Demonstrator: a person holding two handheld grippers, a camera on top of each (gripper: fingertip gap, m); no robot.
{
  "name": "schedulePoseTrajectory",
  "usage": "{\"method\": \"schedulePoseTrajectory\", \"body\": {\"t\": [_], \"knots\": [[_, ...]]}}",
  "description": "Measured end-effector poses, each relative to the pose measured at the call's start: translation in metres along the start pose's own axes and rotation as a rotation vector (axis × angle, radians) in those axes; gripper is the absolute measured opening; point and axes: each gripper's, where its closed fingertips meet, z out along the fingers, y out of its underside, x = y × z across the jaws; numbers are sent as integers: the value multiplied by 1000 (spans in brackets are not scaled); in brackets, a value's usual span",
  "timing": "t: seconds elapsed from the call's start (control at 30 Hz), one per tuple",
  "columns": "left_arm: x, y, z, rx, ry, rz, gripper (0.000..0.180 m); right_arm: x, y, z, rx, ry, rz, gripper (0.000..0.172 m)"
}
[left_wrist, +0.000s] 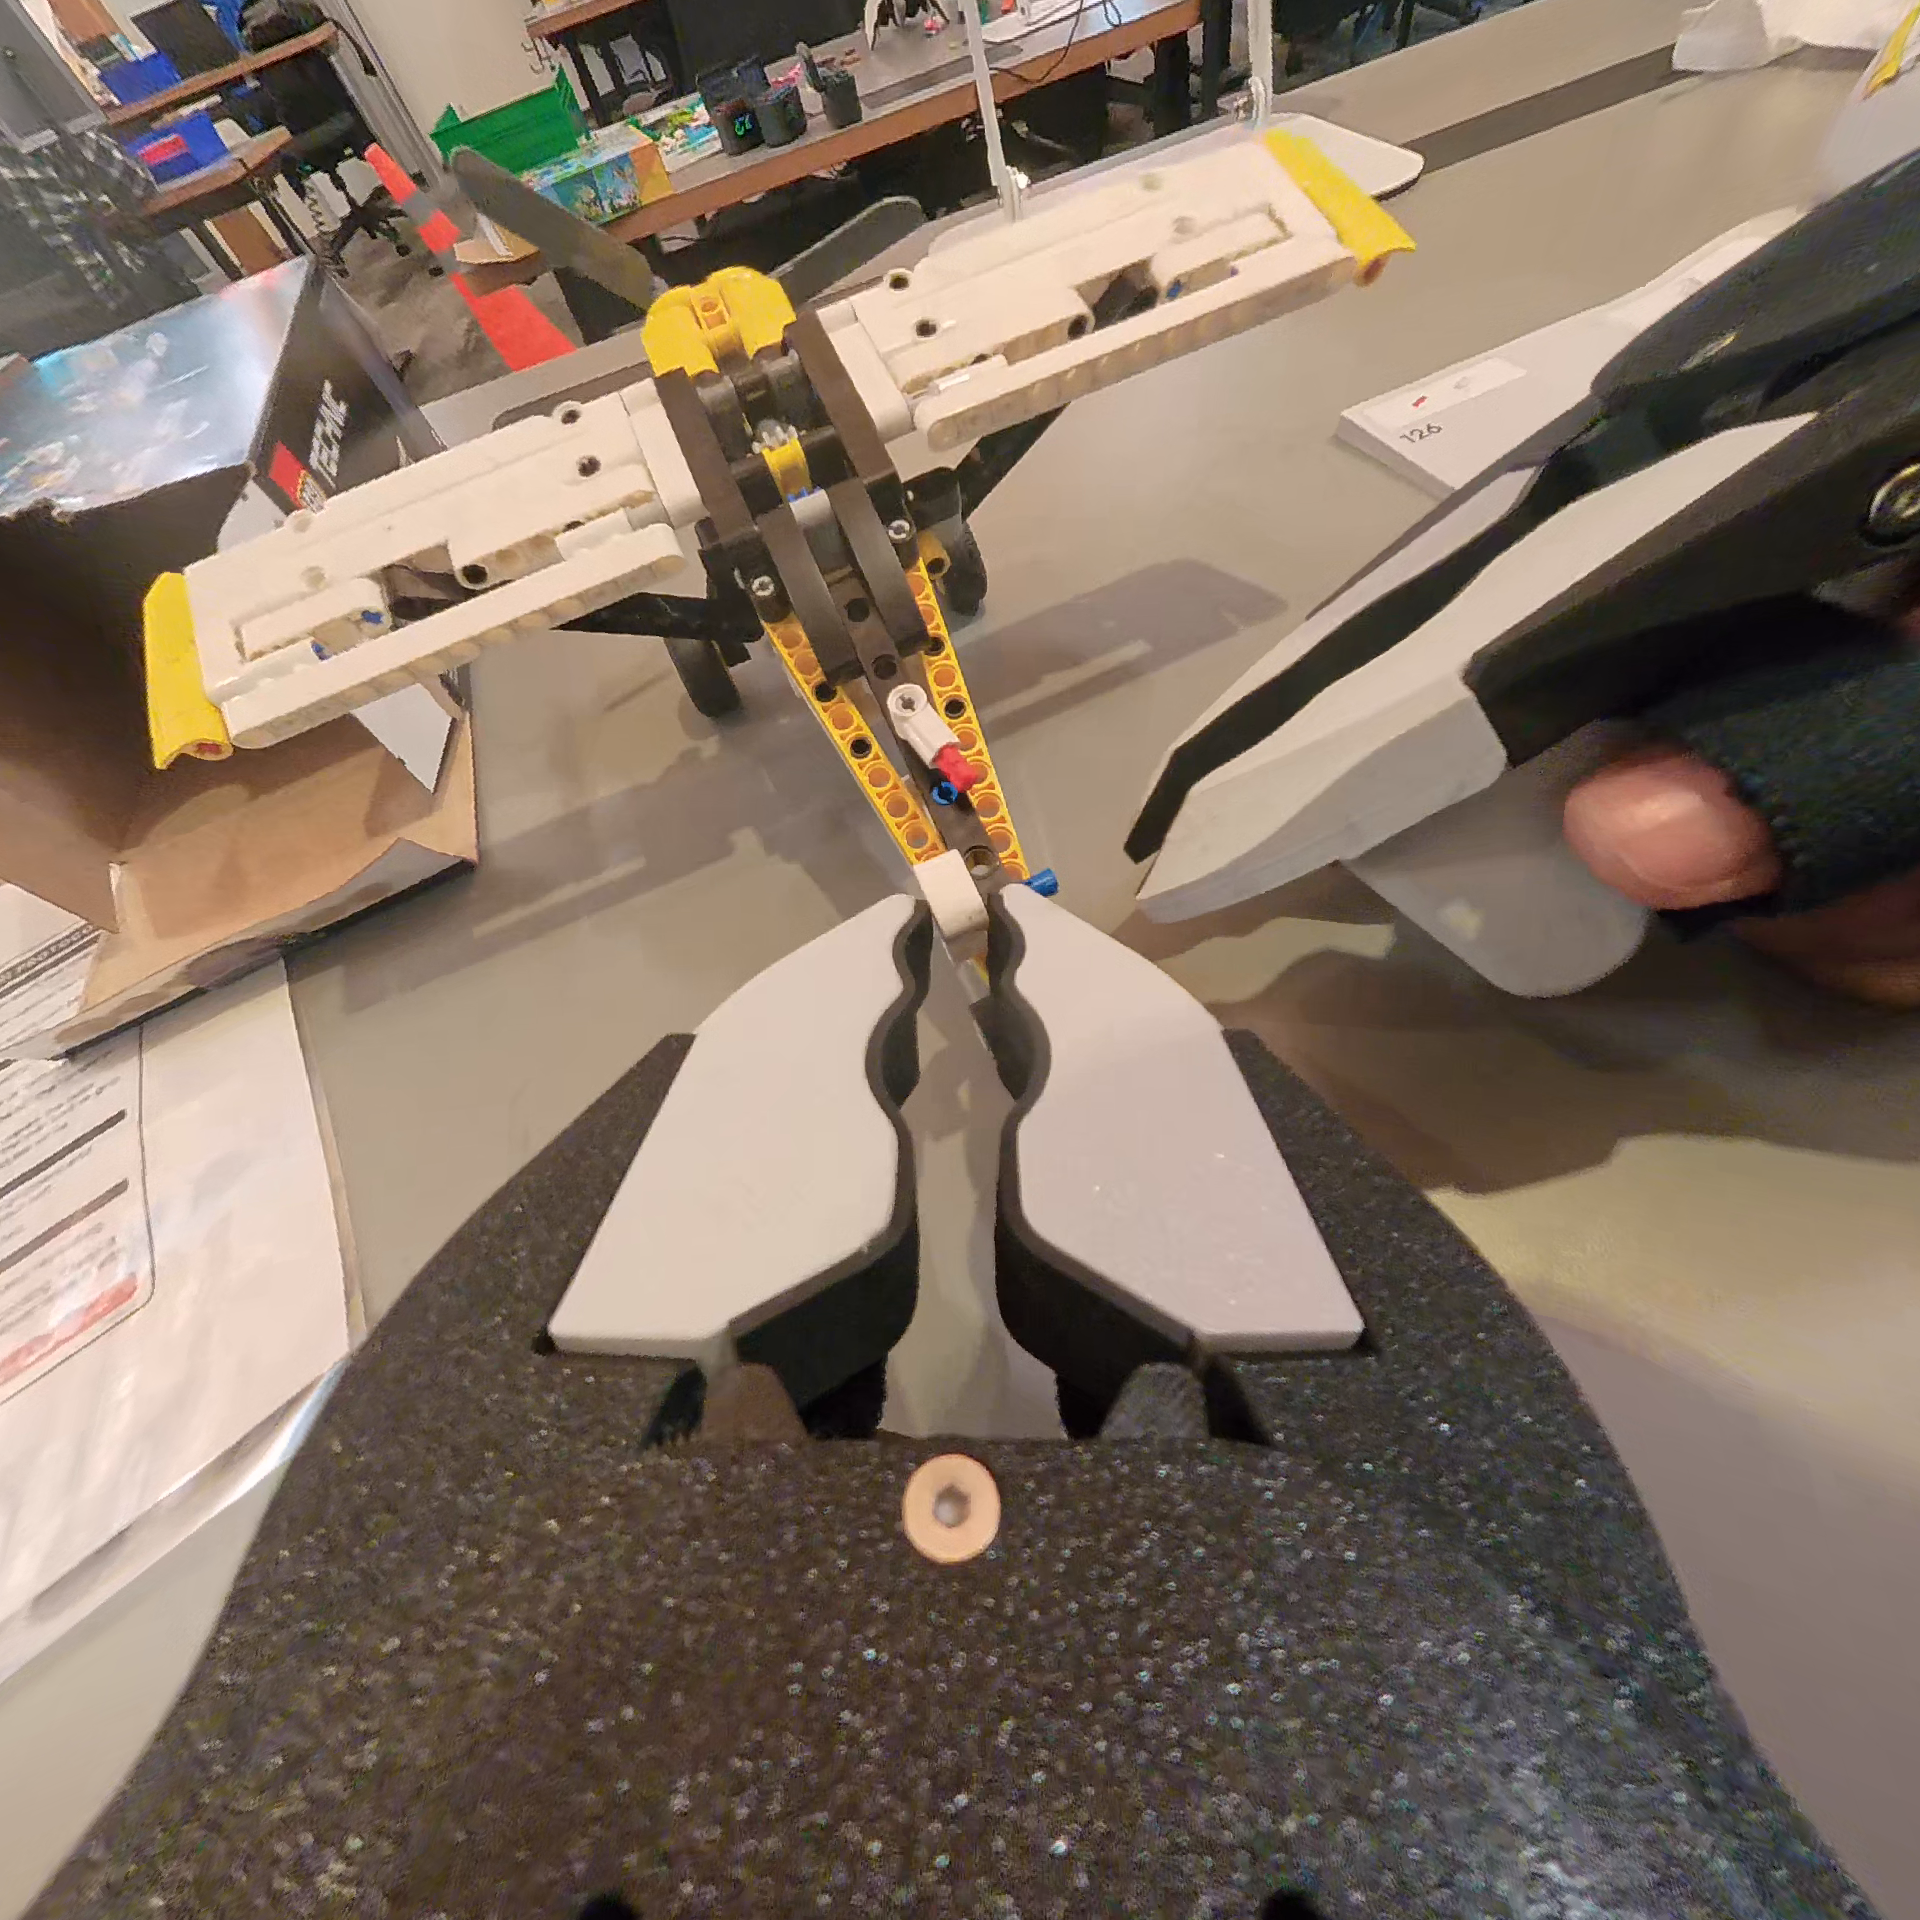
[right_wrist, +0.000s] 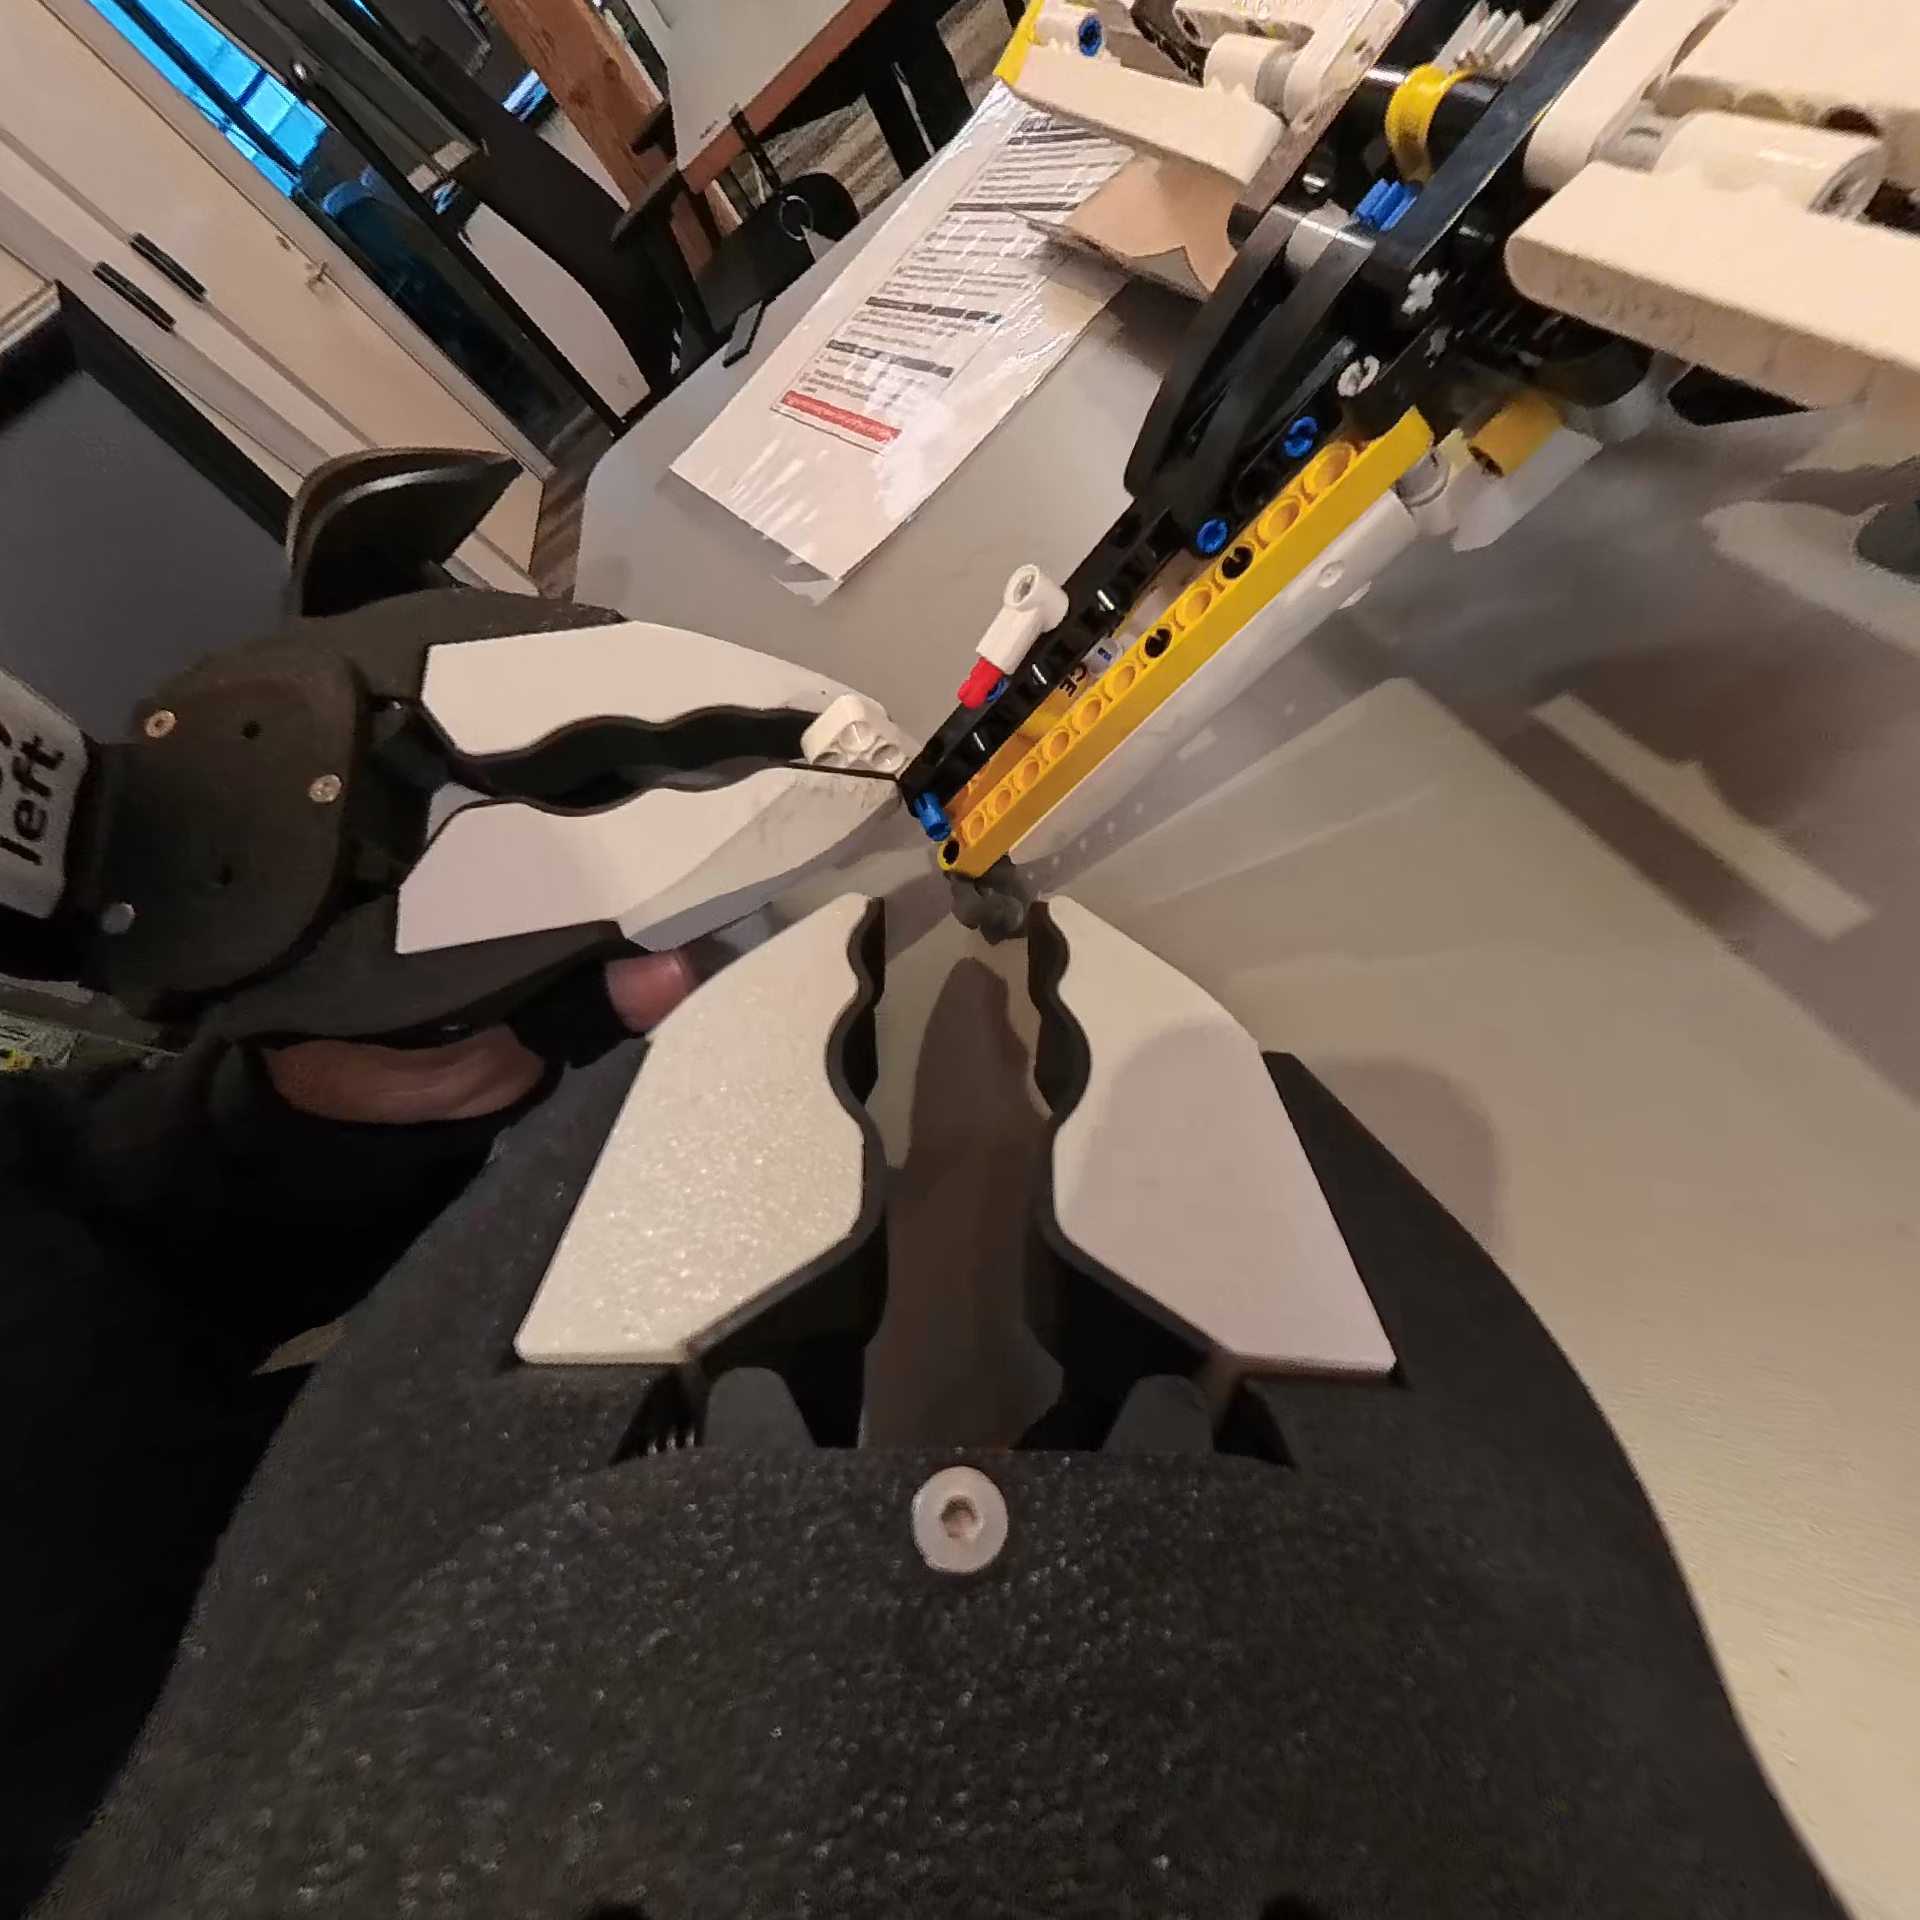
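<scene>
A toy plane built of bricks (left_wrist: 790, 468) stands on the grey table (left_wrist: 520, 1039). It has white wings, and its yellow and black tail beams (left_wrist: 883, 748) point toward me. My left gripper (left_wrist: 961, 920) is shut on a short white beam (left_wrist: 961, 899) right at the tail's end. The right wrist view shows the same grasp on the white beam (right_wrist: 852, 740). My right gripper (right_wrist: 956, 914) is open just below the yellow tail beam (right_wrist: 1143, 665). A small dark grey piece (right_wrist: 992, 904) under the tail's end sits by its right fingertip, not clamped. The right gripper also shows in the left wrist view (left_wrist: 1148, 862).
An opened cardboard box (left_wrist: 156, 540) stands left of the plane, under one wing. Printed sheets in plastic (left_wrist: 125, 1195) lie at the near left and also show in the right wrist view (right_wrist: 914, 353). A white card (left_wrist: 1434, 426) lies at the far right. Desks and chairs stand behind. The tips of both grippers are at nearly the same place. Both grippers' tips are roughly 25 cm from the white card (left_wrist: 1434, 426).
</scene>
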Motion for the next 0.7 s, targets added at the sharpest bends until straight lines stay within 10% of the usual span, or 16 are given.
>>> {"method": "schedulePoseTrajectory", "body": {"t": [0.43, 0.7], "knots": [[2, 4, -9, 6, 27, 28, 11, -14, -11, 12, 48, -47, -27, 19], [6, 7, -11, 18, 108, 132, 11, -24, -31, -1, 28, -22, -875, 18]]}}
